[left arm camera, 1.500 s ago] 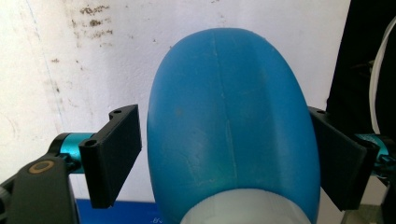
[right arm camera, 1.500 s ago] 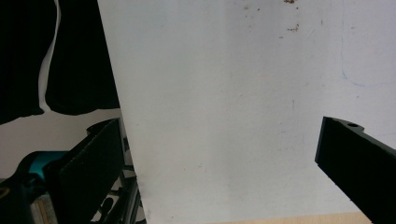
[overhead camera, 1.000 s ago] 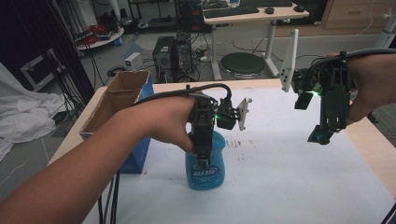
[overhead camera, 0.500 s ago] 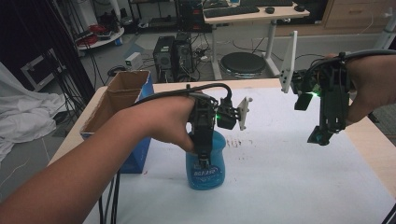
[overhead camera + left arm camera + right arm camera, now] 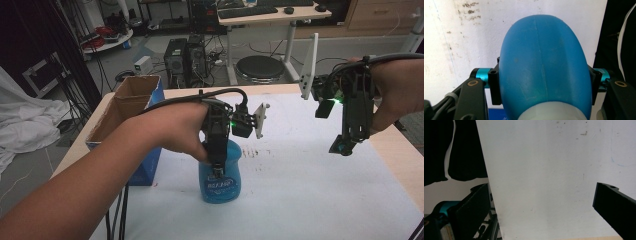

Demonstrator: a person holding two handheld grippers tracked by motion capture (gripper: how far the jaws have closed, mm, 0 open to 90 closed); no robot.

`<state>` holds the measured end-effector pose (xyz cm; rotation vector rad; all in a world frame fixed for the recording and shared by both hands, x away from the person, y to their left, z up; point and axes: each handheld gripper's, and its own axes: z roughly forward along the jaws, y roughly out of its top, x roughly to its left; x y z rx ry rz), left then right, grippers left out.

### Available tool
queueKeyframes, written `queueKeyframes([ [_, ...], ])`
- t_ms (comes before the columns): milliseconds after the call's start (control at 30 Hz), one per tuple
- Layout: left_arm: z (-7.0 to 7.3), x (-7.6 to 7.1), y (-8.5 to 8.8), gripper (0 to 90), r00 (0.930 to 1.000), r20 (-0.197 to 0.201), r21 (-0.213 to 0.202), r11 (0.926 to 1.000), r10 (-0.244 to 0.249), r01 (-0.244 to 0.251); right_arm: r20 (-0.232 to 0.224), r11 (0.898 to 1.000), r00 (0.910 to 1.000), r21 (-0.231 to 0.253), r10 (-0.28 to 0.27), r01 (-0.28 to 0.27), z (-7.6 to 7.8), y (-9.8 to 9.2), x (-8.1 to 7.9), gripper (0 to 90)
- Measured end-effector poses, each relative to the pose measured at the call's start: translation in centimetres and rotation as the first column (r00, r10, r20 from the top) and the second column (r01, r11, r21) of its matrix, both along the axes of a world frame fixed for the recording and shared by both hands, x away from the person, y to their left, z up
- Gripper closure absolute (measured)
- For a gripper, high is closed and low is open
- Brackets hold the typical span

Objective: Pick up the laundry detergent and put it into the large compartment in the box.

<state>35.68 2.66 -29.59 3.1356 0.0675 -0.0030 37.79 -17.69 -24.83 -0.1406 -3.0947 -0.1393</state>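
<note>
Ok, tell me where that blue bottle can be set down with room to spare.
The white table is bare between the blue bottle and the right gripper, and toward the near edge. It is crowded left of the bottle, beside the cardboard box.

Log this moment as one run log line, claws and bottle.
left claw: just closed, shut on blue bottle | bottle: upright on white table, beside cardboard box | right claw: open, empty, above table

An open cardboard box (image 5: 131, 107) with a blue side stands at the white table (image 5: 310, 190) edge; faint dark smudges (image 5: 255, 151), perhaps stains, mark the tabletop.
</note>
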Motion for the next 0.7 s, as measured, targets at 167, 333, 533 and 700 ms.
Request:
queueKeyframes([
  [167,0.01,0.01,-0.02,36.7,1.0,0.004,0.004,1.0,-0.001,0.001,0.001,1.0,1.0,0.003,0.008,-0.008,-0.19,-0.03,0.13,0.8],
  [333,0.03,-0.11,-0.06,37.3,0.9998,0.012,0.013,0.9998,-0.015,0.015,-0.003,1.0,1.0,0.003,0.004,-0.004,-0.35,-0.02,0.22,0.8],
  [533,0.14,0.14,0.18,37.2,1.0,-0.003,0.009,0.9999,-0.009,0.009,-0.002,1.0,1.0,0.002,0.004,-0.004,-0.35,0.0,0.22,0.8],
  [700,0.82,0.26,0.55,37.2,0.9994,-0.03,0.0,0.9999,0.017,-0.017,0.002,1.0,1.0,0.002,0.003,-0.003,-0.36,-0.06,0.19,0.8],
])
